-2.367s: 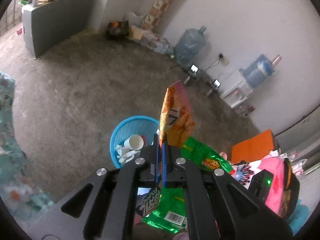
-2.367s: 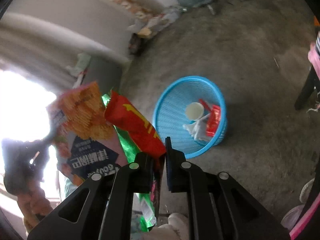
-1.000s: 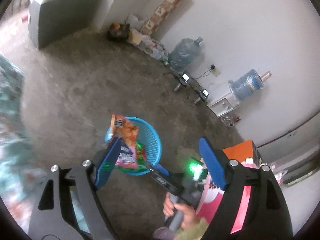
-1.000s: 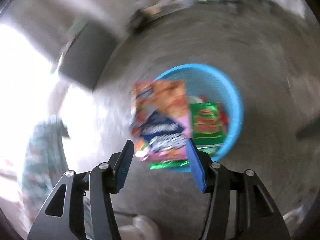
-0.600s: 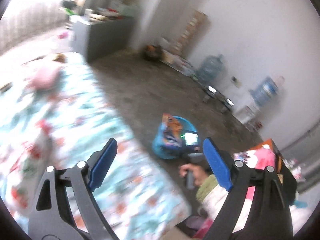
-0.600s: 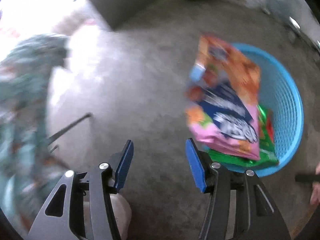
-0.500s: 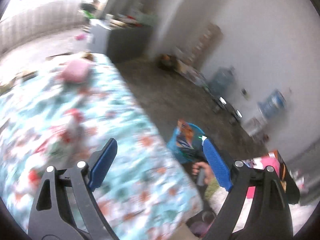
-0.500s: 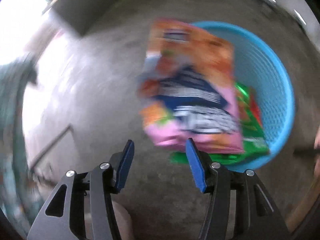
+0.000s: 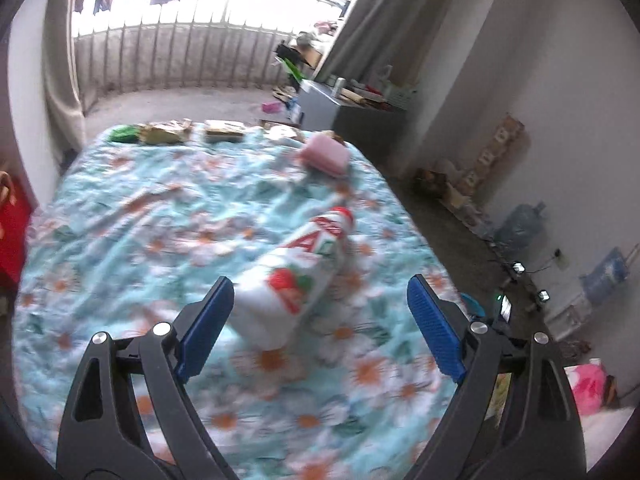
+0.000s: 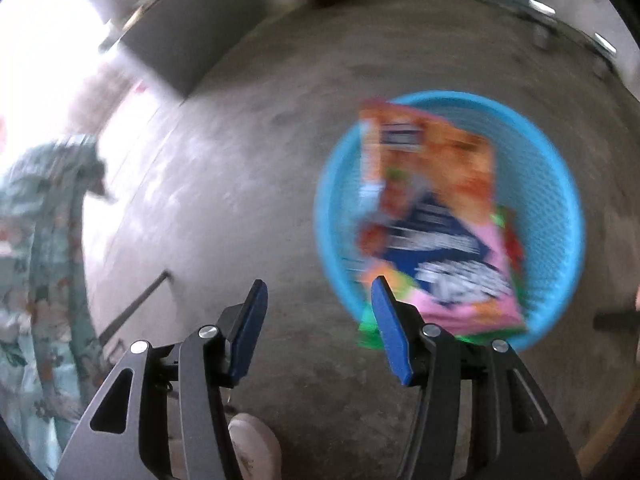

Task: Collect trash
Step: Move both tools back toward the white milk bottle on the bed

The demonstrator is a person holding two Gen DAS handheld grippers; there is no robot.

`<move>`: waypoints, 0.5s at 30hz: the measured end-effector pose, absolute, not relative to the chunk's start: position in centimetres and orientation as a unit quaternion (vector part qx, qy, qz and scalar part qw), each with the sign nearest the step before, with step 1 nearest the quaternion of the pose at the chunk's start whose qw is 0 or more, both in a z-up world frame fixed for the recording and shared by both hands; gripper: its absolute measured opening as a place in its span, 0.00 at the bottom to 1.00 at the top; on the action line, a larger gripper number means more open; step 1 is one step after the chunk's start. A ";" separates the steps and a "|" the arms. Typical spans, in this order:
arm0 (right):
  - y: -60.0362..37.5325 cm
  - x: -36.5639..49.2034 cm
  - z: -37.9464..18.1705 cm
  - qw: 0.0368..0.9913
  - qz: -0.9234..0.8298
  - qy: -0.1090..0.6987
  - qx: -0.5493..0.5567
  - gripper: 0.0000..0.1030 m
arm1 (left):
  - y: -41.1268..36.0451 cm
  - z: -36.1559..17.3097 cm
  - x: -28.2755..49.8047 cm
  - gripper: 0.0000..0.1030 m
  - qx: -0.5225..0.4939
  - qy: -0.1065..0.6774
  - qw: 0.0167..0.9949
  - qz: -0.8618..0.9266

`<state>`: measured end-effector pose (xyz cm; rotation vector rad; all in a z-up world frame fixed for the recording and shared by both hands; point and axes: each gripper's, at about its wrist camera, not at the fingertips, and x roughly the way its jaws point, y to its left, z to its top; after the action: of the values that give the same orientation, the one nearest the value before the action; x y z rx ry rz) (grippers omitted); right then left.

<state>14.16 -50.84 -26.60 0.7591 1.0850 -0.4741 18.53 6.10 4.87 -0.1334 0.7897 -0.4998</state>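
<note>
The snack bags (image 10: 436, 228) that I held a moment ago now lie in the blue basket (image 10: 560, 208) on the floor, so this part of the collecting is done. My right gripper (image 10: 318, 320) hangs above with its jaws apart and empty. My left gripper (image 9: 316, 336) has swung to the bed (image 9: 132, 240), wide apart around the white bottle (image 9: 296, 276) lying near the bed's right edge, not yet touching it.

Left gripper (image 9: 316, 308) wide apart over a white bottle (image 9: 298, 276) (red cap) lying on the flowered bedspread (image 9: 160, 232).
</note>
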 end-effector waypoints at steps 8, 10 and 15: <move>-55.0 14.2 -31.0 0.671 -0.334 0.520 0.409 0.51 | 9.3 3.8 19.3 0.86 -0.052 0.371 0.908 -0.187; -55.1 13.2 -30.3 0.674 -0.349 0.511 0.404 0.51 | 10.0 3.3 19.6 0.86 -0.059 0.375 0.907 -0.184; -51.1 12.9 -24.0 0.736 -0.333 0.505 0.304 0.51 | 10.8 2.3 20.3 0.86 -0.081 0.383 0.902 -0.183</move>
<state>12.88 -51.12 -23.99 0.6680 1.1103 -0.7308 20.33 10.81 2.33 -0.1675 0.7917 -0.3794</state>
